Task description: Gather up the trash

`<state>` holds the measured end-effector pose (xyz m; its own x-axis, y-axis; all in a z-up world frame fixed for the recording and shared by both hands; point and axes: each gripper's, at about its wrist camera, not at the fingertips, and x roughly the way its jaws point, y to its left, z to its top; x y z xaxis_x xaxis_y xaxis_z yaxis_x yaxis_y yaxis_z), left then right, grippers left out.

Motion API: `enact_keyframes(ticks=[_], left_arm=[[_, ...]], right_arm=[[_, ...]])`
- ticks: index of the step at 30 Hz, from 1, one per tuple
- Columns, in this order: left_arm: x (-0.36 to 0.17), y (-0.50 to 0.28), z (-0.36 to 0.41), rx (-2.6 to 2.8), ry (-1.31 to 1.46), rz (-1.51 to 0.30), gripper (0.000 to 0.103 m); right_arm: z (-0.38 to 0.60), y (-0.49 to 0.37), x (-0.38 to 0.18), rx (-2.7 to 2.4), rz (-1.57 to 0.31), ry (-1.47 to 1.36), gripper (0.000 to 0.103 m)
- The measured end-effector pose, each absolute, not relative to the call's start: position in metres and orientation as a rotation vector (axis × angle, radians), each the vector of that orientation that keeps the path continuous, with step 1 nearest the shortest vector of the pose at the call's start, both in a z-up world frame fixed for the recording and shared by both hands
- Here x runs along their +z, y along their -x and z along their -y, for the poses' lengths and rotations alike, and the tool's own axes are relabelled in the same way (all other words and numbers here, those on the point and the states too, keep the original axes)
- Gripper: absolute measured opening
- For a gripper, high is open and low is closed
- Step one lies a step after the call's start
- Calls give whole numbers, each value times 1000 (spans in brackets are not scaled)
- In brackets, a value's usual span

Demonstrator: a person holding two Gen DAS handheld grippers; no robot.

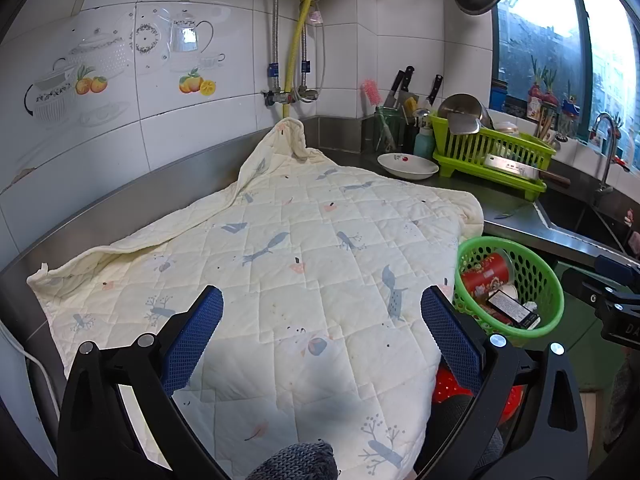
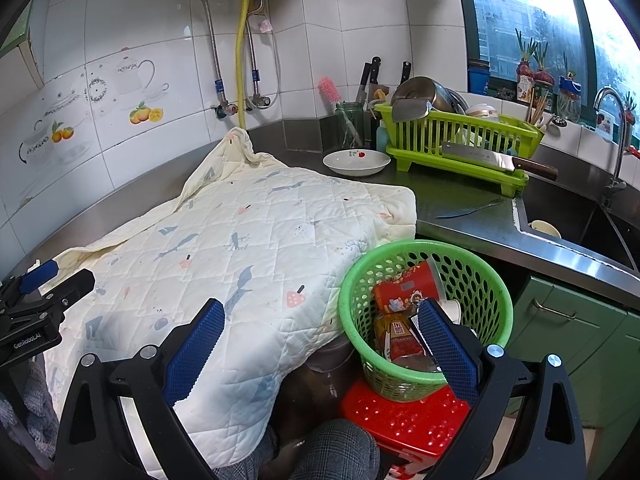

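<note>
A round green mesh basket (image 2: 480,276) stands on a red stool (image 2: 400,416) beside the counter. It holds trash: a red paper cup (image 2: 404,286), a red-and-yellow wrapper (image 2: 400,338) and a white cup. In the left wrist view the basket (image 1: 540,276) also shows a black box (image 1: 514,312). My left gripper (image 1: 322,304) is open and empty above the cream quilted cloth (image 1: 280,248). My right gripper (image 2: 322,320) is open and empty, its right finger over the basket's mouth.
The cloth (image 2: 240,240) covers the steel counter. Behind it are a white dish (image 2: 356,162), a green dish rack (image 2: 460,140) with a cleaver (image 2: 496,160), a knife block and a jar. The sink (image 2: 580,224) and tap are at the right, green cabinets below.
</note>
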<state>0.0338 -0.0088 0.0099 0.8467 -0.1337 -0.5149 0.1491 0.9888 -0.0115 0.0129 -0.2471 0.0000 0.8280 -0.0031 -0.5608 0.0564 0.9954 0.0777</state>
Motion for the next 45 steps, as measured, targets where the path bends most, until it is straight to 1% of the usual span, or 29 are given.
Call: enact_keyframes(ticks=[45], left_arm=[[12,-33,14,-156,-37,-527,98]], right_arm=[[245,-13,-1,-31,-595,-93,94]])
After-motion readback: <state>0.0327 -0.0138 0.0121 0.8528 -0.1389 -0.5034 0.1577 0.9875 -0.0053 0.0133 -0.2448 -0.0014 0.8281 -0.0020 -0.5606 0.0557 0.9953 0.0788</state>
